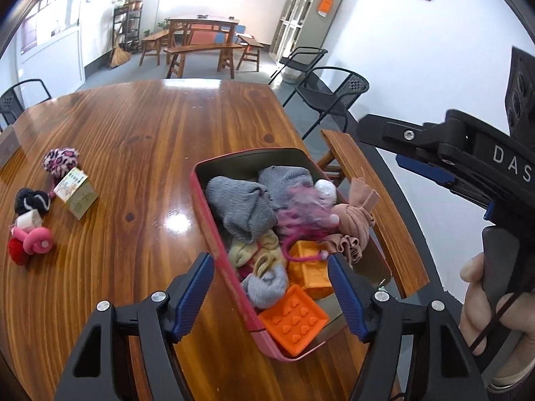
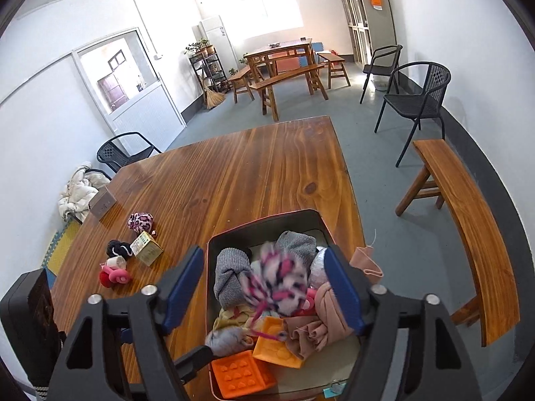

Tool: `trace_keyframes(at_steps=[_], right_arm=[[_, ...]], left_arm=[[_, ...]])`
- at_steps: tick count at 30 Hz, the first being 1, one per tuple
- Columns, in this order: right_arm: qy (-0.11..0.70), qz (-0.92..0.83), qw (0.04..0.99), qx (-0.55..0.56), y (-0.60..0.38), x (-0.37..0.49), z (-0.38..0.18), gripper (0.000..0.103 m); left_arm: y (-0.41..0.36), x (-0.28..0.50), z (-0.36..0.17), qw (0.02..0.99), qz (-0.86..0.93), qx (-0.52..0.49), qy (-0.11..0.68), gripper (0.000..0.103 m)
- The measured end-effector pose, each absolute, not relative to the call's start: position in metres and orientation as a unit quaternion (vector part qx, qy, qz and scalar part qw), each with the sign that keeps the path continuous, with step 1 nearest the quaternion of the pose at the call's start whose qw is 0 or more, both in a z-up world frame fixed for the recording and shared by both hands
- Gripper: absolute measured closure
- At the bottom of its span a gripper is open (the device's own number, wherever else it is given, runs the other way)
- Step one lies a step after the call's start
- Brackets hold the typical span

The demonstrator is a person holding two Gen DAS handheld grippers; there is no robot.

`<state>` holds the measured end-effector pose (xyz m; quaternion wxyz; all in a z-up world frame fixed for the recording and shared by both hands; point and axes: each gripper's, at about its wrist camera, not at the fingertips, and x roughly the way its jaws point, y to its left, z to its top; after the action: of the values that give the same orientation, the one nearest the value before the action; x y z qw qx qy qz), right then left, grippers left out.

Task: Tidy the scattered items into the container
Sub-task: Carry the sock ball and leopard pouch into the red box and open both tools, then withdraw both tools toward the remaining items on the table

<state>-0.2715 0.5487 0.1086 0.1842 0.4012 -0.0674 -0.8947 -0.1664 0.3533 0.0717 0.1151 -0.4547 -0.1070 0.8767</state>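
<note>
On the table (image 2: pixel 254 173), red-rimmed container (image 1: pixel 214 234) holds grey socks (image 1: pixel 240 207), a pink fuzzy scrunchie (image 2: pixel 277 284) (blurred), beige cloth (image 2: pixel 331 310), yellow cloth (image 1: pixel 247 250) and two orange moulds (image 2: pixel 240 374). Left gripper (image 1: pixel 271 300) and right gripper (image 2: pixel 264 294) both released, nothing pinched. Loose items (image 1: pixel 36 214) lie well apart to the left.

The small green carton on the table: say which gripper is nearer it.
Left. The left gripper sits on the green carton's side of the red container; the right gripper hangs over the container's far side.
</note>
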Motion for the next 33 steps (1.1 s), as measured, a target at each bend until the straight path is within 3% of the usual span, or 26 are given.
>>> trace_keyframes(at_steps=[9, 11, 33], right_arm=[[-0.073, -0.892, 0.174, 0.410, 0.557, -0.260, 0.105, 0.024], [-0.074, -0.891, 0.172, 0.414, 0.557, -0.255, 0.104, 0.024], [-0.041, -0.862, 0.222, 0.454, 0.464, -0.211, 0.076, 0.024]], left_arm=[[0.316, -0.142, 0.068, 0.068, 0.874, -0.463, -0.132, 0.030], [0.308, -0.137, 0.065, 0.060, 0.872, -0.465, -0.143, 0.015], [0.166, -0.077, 0.032, -0.066, 0.847, -0.484, -0.211, 0.014]])
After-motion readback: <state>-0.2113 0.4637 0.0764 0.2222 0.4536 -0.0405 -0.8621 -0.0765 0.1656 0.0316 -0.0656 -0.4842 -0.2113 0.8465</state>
